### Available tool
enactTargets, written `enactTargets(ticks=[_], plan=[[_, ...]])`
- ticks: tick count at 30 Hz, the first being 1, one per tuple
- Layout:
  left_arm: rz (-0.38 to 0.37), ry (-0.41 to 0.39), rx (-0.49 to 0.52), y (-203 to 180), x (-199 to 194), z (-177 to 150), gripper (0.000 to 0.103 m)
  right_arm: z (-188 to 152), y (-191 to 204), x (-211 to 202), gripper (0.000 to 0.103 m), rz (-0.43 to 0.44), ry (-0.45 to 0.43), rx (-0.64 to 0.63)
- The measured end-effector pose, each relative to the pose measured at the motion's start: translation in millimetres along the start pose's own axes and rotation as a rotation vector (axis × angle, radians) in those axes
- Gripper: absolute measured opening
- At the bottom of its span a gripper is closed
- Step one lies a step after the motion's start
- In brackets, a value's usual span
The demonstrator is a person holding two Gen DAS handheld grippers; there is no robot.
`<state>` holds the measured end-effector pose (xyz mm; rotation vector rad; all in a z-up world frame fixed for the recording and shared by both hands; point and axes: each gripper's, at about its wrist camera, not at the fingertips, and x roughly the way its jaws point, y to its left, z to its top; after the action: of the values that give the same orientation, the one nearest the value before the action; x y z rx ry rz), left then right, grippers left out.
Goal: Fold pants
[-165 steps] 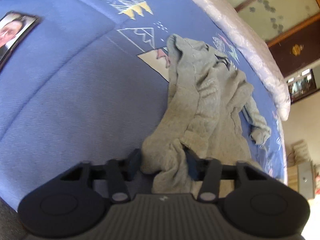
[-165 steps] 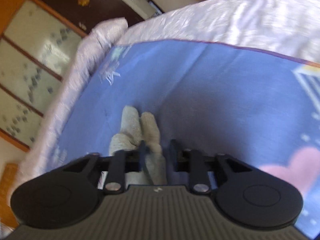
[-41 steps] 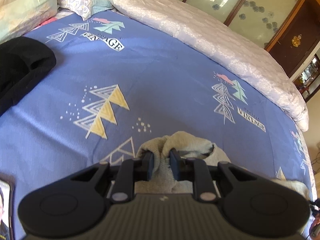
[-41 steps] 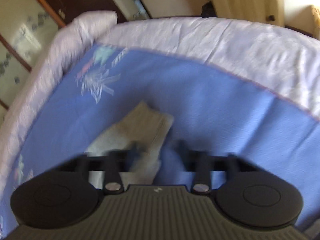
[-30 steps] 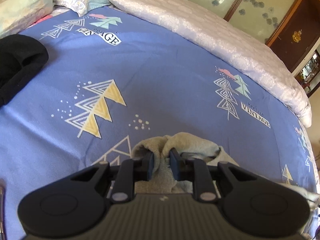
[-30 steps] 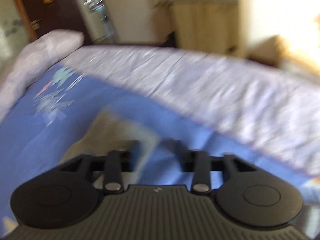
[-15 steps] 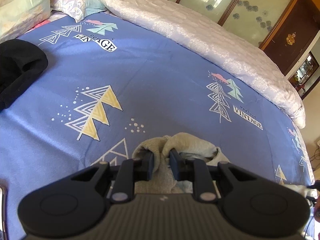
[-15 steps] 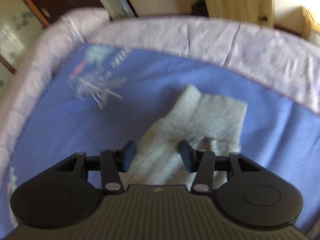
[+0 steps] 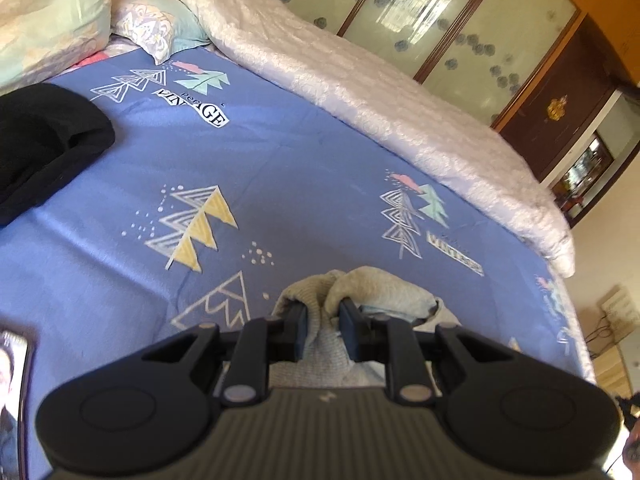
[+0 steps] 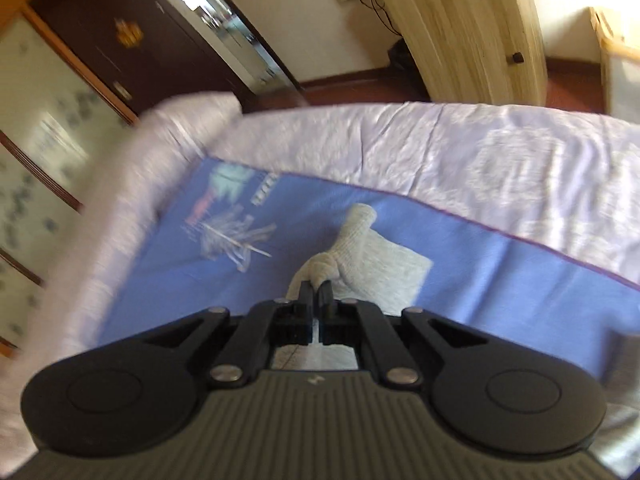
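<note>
Two grips | my left fingers (image 9: 322, 322) pinch the bunched waist of the grey pants (image 9: 372, 284) | my right fingers (image 10: 318, 294) squeeze a leg cuff | pants lie on the blue bed (image 9: 280, 160), so I can pull them flat

The blue printed bed sheet (image 9: 304, 168) carried the only words that could be read. In the left wrist view a white label near the striped and teal trees at the head end read "VINTAGE" (image 9: 195, 107), with a small word above it too fine to read. A second label of the same kind (image 9: 455, 256) sat below the trees nearer the foot, blurred but seemingly alike. Print in the right wrist view was smeared and illegible.
</note>
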<state>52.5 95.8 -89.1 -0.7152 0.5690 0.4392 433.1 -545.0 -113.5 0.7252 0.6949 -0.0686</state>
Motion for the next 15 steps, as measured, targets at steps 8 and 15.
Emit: enactTargets(ticks=[8, 15], plan=[[-0.043, 0.006, -0.035, 26.5, -54.8, -57.5, 0.025, -37.8, -136.7, -103.1, 0.004, 0.092, 0.01, 0.218], [0.035, 0.022, -0.137, 62.6, -93.0, -90.1, 0.044, -94.1, -233.7, -125.3, 0.006, 0.082, 0.072, 0.435]])
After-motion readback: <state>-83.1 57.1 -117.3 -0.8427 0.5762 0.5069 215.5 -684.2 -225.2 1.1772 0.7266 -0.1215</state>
